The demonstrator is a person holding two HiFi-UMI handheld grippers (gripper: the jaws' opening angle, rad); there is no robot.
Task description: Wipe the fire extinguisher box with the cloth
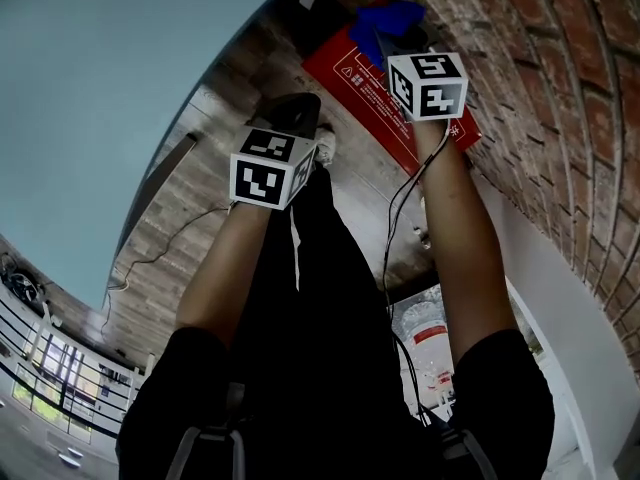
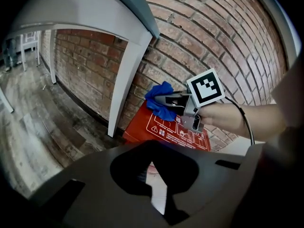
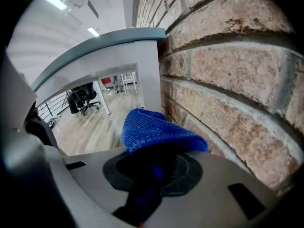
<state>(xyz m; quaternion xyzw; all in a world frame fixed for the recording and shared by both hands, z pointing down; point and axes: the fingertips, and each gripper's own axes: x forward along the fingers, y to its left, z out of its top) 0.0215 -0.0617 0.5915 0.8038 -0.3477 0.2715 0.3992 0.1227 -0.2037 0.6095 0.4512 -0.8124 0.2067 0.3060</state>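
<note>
Brick wall (image 1: 560,88) closes off the whole right side. Box (image 2: 166,129) sits on the floor (image 2: 33,113) against the wall, with no gap visible behind it. Table leg (image 2: 123,84) stands just beside the box's far end, also at the wall. Tabletop (image 2: 95,8) overhangs there, so the far end is boxed in from above and the side. Right gripper (image 2: 167,100) with the cloth (image 3: 152,129) is above the box, close to the bricks, with little room on the wall side. The room side of the box is open floor, and the left gripper (image 1: 292,116) hangs there, well apart from the wall. Cable (image 1: 400,198) dangles between the arms. Person's legs (image 1: 310,298) fill the near side.
</note>
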